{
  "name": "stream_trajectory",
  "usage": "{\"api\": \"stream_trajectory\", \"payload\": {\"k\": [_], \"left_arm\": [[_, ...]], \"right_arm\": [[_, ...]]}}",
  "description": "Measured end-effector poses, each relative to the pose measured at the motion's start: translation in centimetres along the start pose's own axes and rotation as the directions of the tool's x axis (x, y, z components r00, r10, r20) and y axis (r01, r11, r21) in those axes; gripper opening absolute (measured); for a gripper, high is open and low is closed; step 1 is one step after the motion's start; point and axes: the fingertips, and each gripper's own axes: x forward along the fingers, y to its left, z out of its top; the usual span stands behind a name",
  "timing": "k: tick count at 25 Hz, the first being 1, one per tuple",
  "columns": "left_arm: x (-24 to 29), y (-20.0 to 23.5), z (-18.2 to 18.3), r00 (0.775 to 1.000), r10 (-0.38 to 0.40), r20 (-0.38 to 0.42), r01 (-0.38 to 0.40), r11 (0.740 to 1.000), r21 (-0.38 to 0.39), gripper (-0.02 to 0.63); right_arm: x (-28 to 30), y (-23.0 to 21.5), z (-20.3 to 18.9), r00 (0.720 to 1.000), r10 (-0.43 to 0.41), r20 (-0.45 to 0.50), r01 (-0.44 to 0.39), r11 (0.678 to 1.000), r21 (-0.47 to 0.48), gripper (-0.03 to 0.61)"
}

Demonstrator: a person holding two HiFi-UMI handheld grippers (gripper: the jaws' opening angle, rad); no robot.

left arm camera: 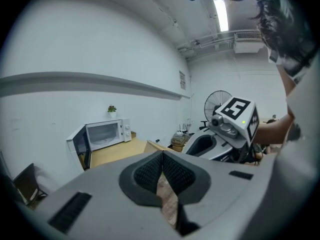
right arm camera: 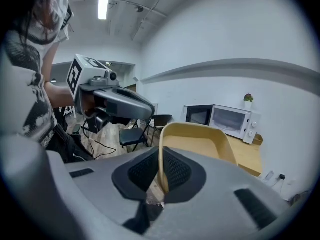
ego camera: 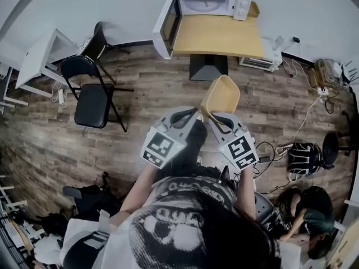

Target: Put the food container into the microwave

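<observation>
1. Jaws of the right gripper [right arm camera: 159, 175] are clamped on the near wall of the food container [right arm camera: 197, 143], a tan open tub. Its thin rim stands upright between the two ribbed pads [right arm camera: 176, 171].
2. The left gripper [left arm camera: 162, 170] has its jaws pressed together with nothing between them. Only a strip of wooden floor [left arm camera: 167, 204] shows through the slit below them.
3. In the head view the two grippers are held side by side in front of the person [ego camera: 185, 223], the left one at 9 o'clock of the right one, with their tips close together.
4. The food container juts from the right gripper toward 12 o'clock. It is carried in the air above the floor with its open side tilted toward the person.
5. The microwave [ego camera: 210, 1] stands at 12 o'clock in the head view, on the far end of a wooden table [ego camera: 219, 38]. Its door [ego camera: 167, 26] is swung wide open on the 9 o'clock side.
6. The food container is well apart from the microwave and short of the table's near edge.
7. A small potted plant [right arm camera: 248, 98] sits on top of the microwave.
8. A black folding chair [ego camera: 92, 100] stands at 9 o'clock of the grippers, with a white desk [ego camera: 39, 55] beyond it at 10 o'clock.
9. Loose cables [ego camera: 305, 119] trail over the floor at 3 o'clock.
10. In the left gripper view a standing fan [left arm camera: 217, 101] shows behind the right gripper, at 1 o'clock.
</observation>
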Motion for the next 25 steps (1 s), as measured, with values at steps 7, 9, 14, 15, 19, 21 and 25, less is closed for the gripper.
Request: {"api": "stream_trajectory", "payload": {"k": [7,9,14,15,19,21,25], "left_arm": [[6.7,4.4,1.7,0.999,-0.035,0.010,0.035,0.999,0.006,0.001],[8.2,6.4,2.3,0.999,-0.036,0.005,0.036,0.999,0.008,0.001],[11.9,11.4,3.4,1.000,-0.025,-0.004,0.025,1.000,0.000,0.001],[12.6,12.2,3.6,1.000,-0.025,-0.006,0.025,1.000,-0.001,0.001],[15.1,14.7,3.6,0.999,-0.038,-0.025,0.038,0.999,-0.009,0.001],[16.2,15.9,3.3,0.998,-0.044,-0.036,0.044,0.999,-0.015,0.002],[17.6,18.3,2.9,0.998,-0.047,-0.045,0.046,0.999,-0.026,0.001]], "right_arm": [[2.3,-7.8,0.5,0.999,-0.042,-0.019,0.042,0.999,0.009,0.026],[3.4,-9.8,1.0,0.999,-0.043,-0.025,0.043,0.999,0.013,0.026],[6.3,-14.1,2.2,0.999,-0.035,-0.037,0.035,0.999,0.023,0.026],[6.9,-15.0,2.4,0.999,-0.033,-0.040,0.034,0.999,0.025,0.026],[9.0,-18.2,2.6,0.998,-0.032,-0.050,0.034,0.998,0.045,0.026],[10.1,-19.5,2.7,0.998,-0.030,-0.056,0.033,0.998,0.052,0.026],[12.4,-21.0,3.1,0.998,-0.020,-0.065,0.023,0.998,0.056,0.026]]}}
